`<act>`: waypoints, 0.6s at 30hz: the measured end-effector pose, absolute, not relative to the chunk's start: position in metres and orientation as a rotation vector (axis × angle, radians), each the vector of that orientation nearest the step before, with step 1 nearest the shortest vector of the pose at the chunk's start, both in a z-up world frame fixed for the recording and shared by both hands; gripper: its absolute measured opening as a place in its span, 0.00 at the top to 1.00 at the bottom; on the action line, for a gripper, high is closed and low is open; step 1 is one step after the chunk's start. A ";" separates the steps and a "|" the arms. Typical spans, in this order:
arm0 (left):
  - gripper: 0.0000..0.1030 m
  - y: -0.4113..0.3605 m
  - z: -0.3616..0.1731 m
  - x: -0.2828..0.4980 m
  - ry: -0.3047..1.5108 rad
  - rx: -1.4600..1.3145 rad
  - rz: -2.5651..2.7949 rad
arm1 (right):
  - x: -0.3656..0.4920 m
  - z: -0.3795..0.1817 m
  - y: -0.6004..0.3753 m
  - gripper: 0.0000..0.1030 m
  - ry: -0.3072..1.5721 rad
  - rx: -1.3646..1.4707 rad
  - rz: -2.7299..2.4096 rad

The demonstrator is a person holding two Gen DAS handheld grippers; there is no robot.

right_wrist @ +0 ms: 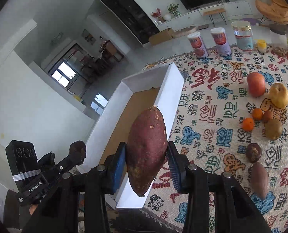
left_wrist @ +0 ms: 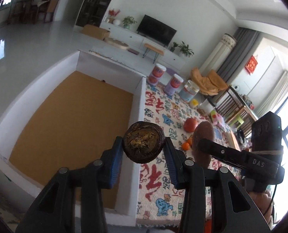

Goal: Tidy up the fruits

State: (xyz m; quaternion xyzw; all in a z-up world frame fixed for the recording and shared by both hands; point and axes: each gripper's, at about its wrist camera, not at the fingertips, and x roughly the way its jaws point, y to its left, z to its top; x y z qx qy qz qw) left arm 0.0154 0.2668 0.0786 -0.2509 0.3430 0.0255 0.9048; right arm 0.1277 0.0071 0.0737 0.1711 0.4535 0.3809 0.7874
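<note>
My left gripper (left_wrist: 144,145) is shut on a dark brown wrinkled round fruit (left_wrist: 143,142), held above the right wall of the white box (left_wrist: 140,97) with a cardboard-brown floor. My right gripper (right_wrist: 147,153) is shut on a large reddish-purple sweet potato (right_wrist: 147,151), held above the same box's (right_wrist: 171,89) long wall. In the left wrist view the sweet potato (left_wrist: 202,136) and the right gripper's body show at right. On the patterned cloth lie a red apple (right_wrist: 256,84), a yellow pear (right_wrist: 279,95), two small oranges (right_wrist: 248,124), a brown potato-like fruit (right_wrist: 273,129), a dark round fruit (right_wrist: 253,152) and a small sweet potato (right_wrist: 259,179).
Two labelled cans (right_wrist: 198,44) and a clear jar (right_wrist: 243,35) stand at the cloth's far edge, with a small yellow cup (right_wrist: 261,45) beside them. A TV cabinet (left_wrist: 144,36) and floor lie beyond. The left gripper's body (right_wrist: 47,174) is at lower left in the right wrist view.
</note>
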 end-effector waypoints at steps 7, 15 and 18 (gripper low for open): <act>0.59 0.333 0.009 0.025 0.824 -0.522 0.295 | 0.108 0.030 0.150 0.59 1.078 0.205 0.973; 0.49 0.340 -0.019 0.030 0.862 -0.485 0.371 | 0.109 -0.005 0.186 0.57 1.132 0.106 0.928; 0.18 0.334 -0.012 0.029 0.824 -0.470 0.399 | 0.107 0.004 0.173 0.56 1.093 0.137 0.923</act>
